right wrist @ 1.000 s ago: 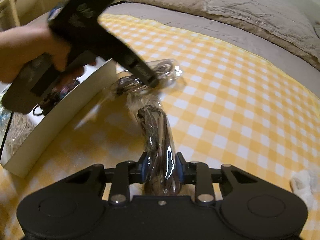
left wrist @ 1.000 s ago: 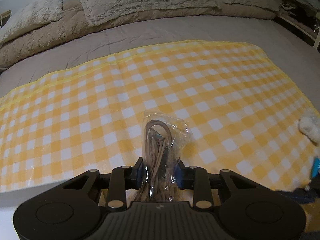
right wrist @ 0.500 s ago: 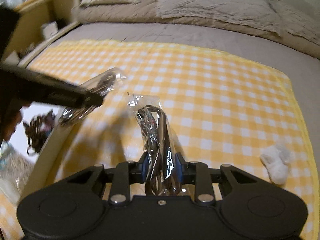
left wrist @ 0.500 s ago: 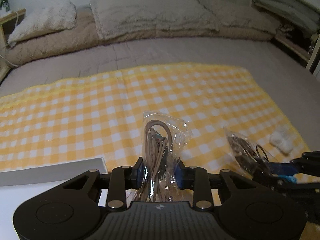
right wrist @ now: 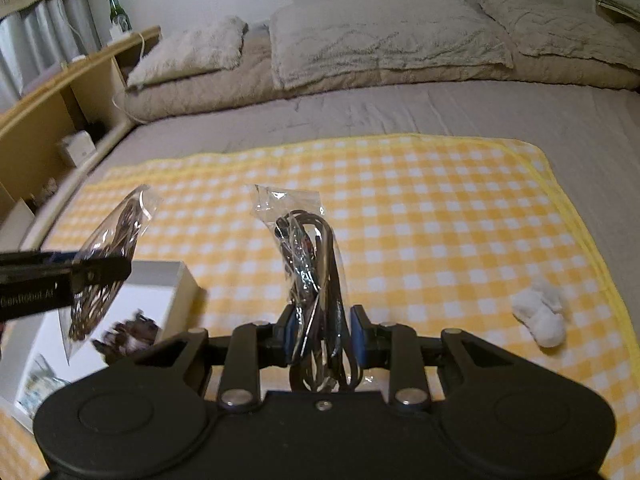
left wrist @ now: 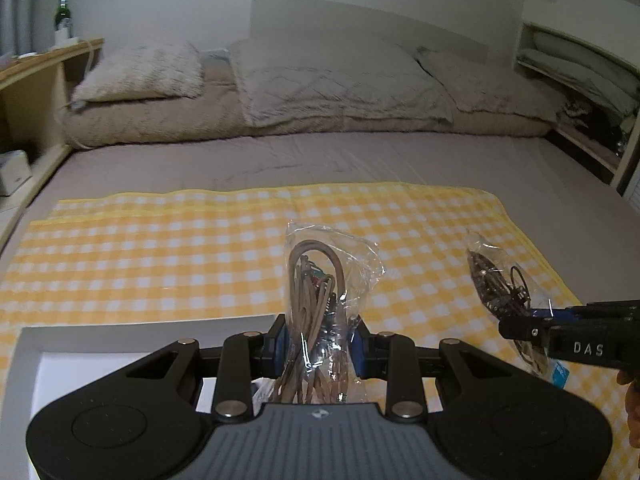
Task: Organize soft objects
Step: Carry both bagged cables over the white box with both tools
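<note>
My left gripper [left wrist: 319,345] is shut on a clear bag of tan cords [left wrist: 316,296], held upright over the near edge of a white box [left wrist: 132,330]. My right gripper [right wrist: 320,336] is shut on a clear bag of dark cords [right wrist: 312,268], held above the yellow checked cloth [right wrist: 420,216]. The right gripper also shows in the left wrist view [left wrist: 520,326], at the right, with its bag [left wrist: 494,280]. The left gripper shows in the right wrist view [right wrist: 108,272], at the left, with its bag [right wrist: 116,236] over the white box [right wrist: 168,280].
A small white soft bundle [right wrist: 540,314] lies on the cloth at the right. Dark items [right wrist: 128,330] lie inside the white box. Grey pillows [left wrist: 332,76] line the head of the bed. A wooden shelf [right wrist: 48,112] with a green bottle [right wrist: 118,10] runs along the left.
Both grippers have risen and tilted up, so the pillows and wall now show. They have drawn apart sideways, each still holding its bag. The left one now sits over the white box.
</note>
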